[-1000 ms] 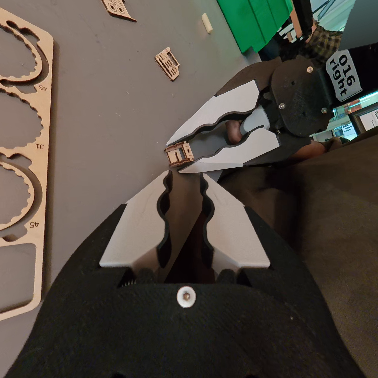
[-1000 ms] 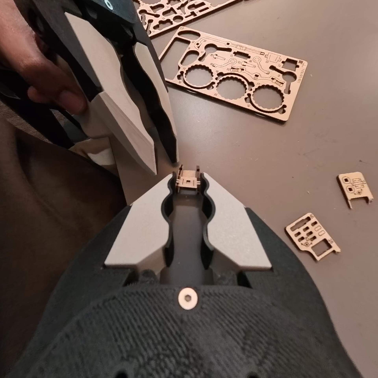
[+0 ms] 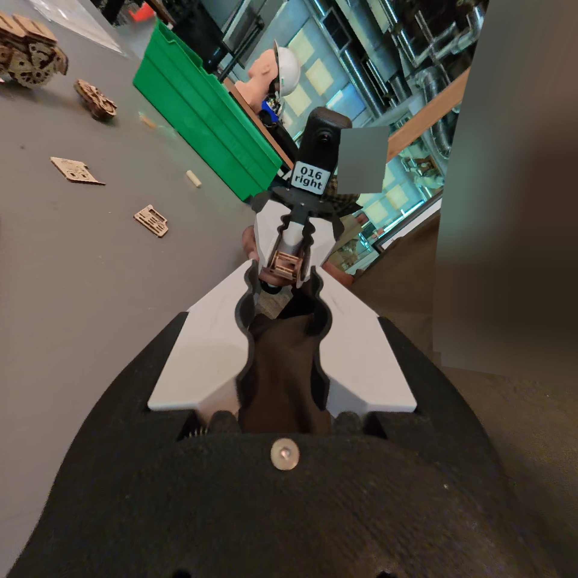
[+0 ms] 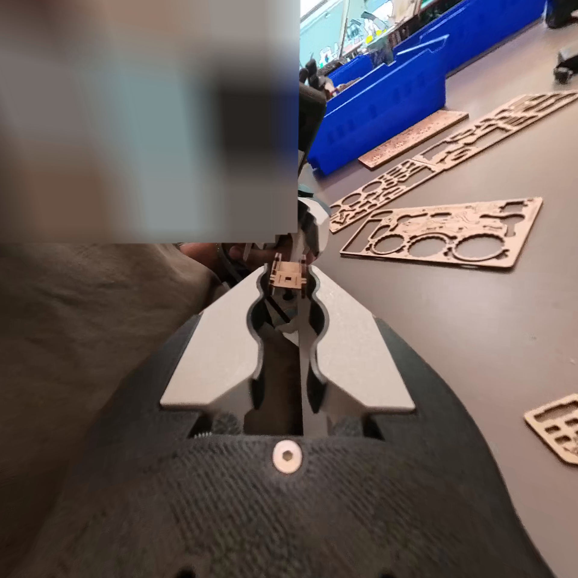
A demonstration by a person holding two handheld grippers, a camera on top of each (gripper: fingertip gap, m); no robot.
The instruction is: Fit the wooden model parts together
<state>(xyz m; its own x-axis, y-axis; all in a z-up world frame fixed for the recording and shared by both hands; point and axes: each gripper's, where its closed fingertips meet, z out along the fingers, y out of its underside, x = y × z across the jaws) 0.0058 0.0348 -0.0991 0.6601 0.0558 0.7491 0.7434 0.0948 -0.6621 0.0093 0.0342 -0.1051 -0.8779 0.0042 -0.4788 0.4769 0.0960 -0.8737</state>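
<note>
Wooden subassembly (image 4: 286, 278) crosswise in clenched right claw (image 4: 287, 275), facing empty, parted left claw (image 3: 283, 275).

Workshop or maker lab. Grey worktable (image 3: 93, 281) carrying laser-cut wooden sheets (image 4: 438, 240) and a part-built wooden model (image 3: 28, 59); green bin (image 3: 200, 115) and blue bin (image 4: 375, 109) at its edges. Behind: exposed metal ducting (image 3: 391, 62), a white hard hat (image 3: 287, 67) (on a dummy head).

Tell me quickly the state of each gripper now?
Left gripper: open, holding nothing.
Right gripper: closed on the small wooden part.
</note>
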